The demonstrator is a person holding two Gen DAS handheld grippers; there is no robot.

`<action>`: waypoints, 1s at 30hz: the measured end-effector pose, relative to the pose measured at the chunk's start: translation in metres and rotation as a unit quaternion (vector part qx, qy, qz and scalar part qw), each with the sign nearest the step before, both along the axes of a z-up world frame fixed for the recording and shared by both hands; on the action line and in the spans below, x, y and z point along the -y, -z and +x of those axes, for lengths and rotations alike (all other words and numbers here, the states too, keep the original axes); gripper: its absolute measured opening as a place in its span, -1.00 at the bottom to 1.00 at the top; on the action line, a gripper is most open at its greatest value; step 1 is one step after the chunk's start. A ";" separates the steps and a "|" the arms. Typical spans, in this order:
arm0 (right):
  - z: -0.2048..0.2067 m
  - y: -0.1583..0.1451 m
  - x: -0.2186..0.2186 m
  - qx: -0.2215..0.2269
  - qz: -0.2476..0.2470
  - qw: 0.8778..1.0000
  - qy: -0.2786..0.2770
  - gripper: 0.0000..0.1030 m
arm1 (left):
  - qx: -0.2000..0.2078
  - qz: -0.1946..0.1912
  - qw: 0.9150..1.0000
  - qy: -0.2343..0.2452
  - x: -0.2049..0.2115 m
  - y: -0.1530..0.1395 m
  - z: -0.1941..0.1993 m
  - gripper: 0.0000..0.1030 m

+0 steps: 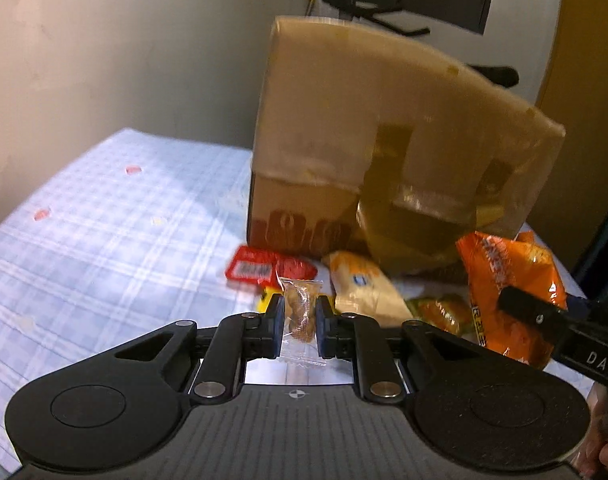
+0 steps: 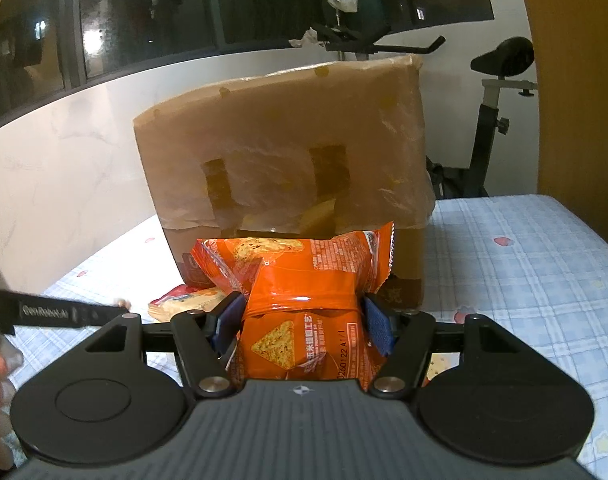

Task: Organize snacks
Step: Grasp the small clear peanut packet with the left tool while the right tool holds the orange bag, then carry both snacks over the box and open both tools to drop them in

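Left wrist view first: the left tongs (image 1: 300, 312) are clenched on a small clear-wrapped biscuit (image 1: 301, 312), pinched between the two pads and held just above the checked blue bedsheet (image 1: 104, 240). Just beyond the fingertips lies a loose heap of snacks on the sheet: a red packet (image 1: 260, 268) to the left, a pale yellow packet (image 1: 363, 288) in the middle, and a green-and-orange wrapper (image 1: 439, 308) to its right. Further right hangs an orange chip bag (image 1: 511, 280), gripped by the right tongs, whose black finger crosses its lower edge. Behind the heap stands a large cardboard box (image 1: 383, 140), tilted, with strips of tape on its face and red print along its bottom edge; the red packet sits close against its base.

From the right wrist view, the right tongs (image 2: 302, 320) are clamped on that orange chip bag (image 2: 304, 304), crumpling its middle between the blue pads (image 2: 377, 326). The bag is held up in front of the cardboard box (image 2: 284, 140). Low at the left, the other gripper's black finger pokes in beside the pale packet (image 2: 188, 302) on the sheet (image 2: 523, 280). Past the box, an exercise bike (image 2: 491, 112) stands by the white wall, under dark windows.
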State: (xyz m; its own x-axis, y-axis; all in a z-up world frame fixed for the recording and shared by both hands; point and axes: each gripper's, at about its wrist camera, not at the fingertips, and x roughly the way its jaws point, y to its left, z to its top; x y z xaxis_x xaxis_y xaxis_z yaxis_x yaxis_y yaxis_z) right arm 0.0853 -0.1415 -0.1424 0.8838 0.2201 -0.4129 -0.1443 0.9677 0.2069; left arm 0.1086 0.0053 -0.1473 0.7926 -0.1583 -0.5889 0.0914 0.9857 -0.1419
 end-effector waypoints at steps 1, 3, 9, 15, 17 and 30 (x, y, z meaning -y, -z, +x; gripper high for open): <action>-0.001 -0.001 0.000 0.003 -0.002 1.000 -0.001 0.29 | 0.007 0.000 1.000 -0.001 -0.001 -0.004 -0.001 -0.67; -0.002 -0.005 -0.001 0.012 -0.009 1.000 -0.002 0.29 | 0.022 -0.003 1.000 -0.005 -0.003 -0.013 -0.005 -0.67; -0.009 -0.032 0.007 0.053 -0.011 0.999 0.003 0.29 | 0.111 0.002 0.994 -0.006 -0.008 -0.058 -0.012 -0.67; -0.009 -0.076 0.010 0.109 -0.007 0.994 -0.007 0.29 | 0.171 -0.003 0.985 0.018 -0.006 -0.102 -0.003 -0.67; -0.007 -0.089 0.009 0.126 -0.006 0.992 -0.017 0.29 | 0.182 -0.008 0.983 0.026 -0.004 -0.114 0.004 -0.67; 0.100 -0.161 0.014 0.164 -0.023 0.986 -0.029 0.29 | 0.194 -0.007 0.979 0.063 0.038 -0.170 0.107 -0.67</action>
State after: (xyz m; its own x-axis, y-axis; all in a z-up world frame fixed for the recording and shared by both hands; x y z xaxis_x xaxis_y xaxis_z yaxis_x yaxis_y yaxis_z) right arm 0.1857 -0.1556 0.0182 0.9581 0.2610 -0.1176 -0.2507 0.9633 0.0960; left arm 0.2158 -0.0324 0.0229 0.9299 -0.2748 -0.2444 0.2614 0.9614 -0.0862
